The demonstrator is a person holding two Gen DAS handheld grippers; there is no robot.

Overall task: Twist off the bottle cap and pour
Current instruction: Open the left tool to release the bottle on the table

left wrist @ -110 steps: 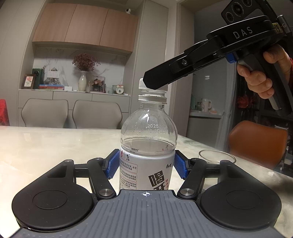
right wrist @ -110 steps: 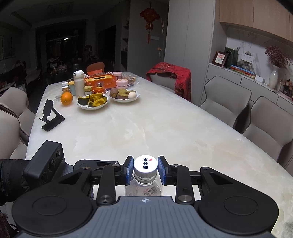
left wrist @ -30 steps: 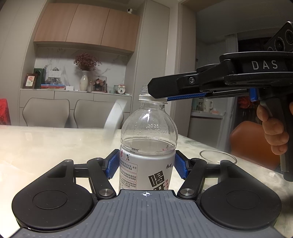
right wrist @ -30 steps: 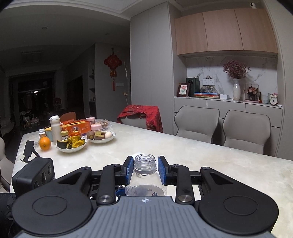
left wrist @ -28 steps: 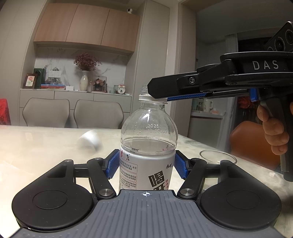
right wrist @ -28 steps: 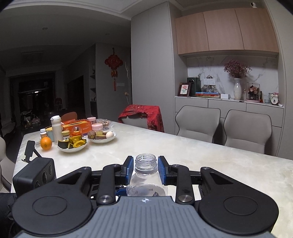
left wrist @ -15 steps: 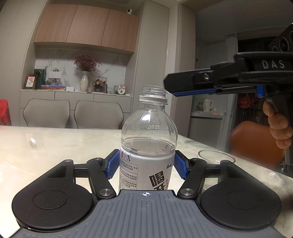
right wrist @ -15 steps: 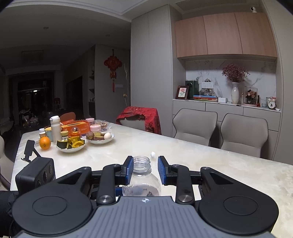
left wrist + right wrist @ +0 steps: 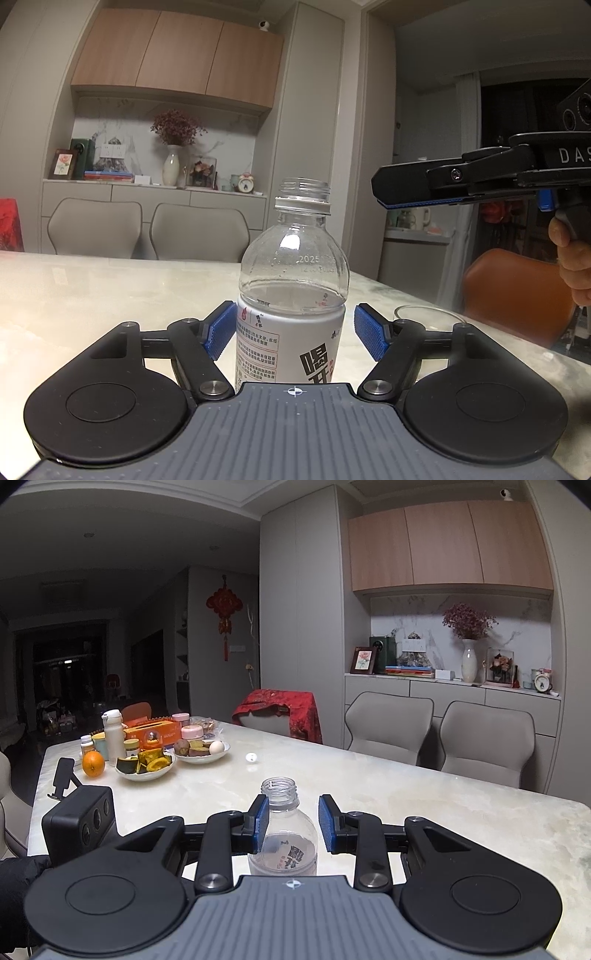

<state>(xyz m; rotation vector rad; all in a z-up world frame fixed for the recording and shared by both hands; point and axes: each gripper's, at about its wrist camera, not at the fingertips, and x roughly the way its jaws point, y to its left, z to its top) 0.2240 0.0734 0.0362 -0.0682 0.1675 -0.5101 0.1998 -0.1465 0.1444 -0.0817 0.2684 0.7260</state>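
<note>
A clear plastic bottle (image 9: 293, 295) with a white label stands upright on the marble table, its neck open and water inside. My left gripper (image 9: 295, 332) is around its labelled body with a small gap between each blue pad and the bottle. My right gripper (image 9: 290, 821) is open and empty, pulled back from the bottle (image 9: 282, 834), level with its neck. In the left wrist view the right gripper (image 9: 384, 188) hangs to the right of the neck. The white cap (image 9: 251, 757) lies on the table further off. An empty glass (image 9: 424, 317) stands right of the bottle.
Two plates of food (image 9: 147, 766), an orange (image 9: 93, 763), jars, a white flask and a phone stand (image 9: 62, 777) crowd the table's far left end. Grey chairs (image 9: 388, 723) line the far side. An orange chair (image 9: 517, 295) stands at the right.
The cap came off the bottle, flew away and landed on the table. My right gripper opened and drew back to the right of the neck. My left pads loosened slightly.
</note>
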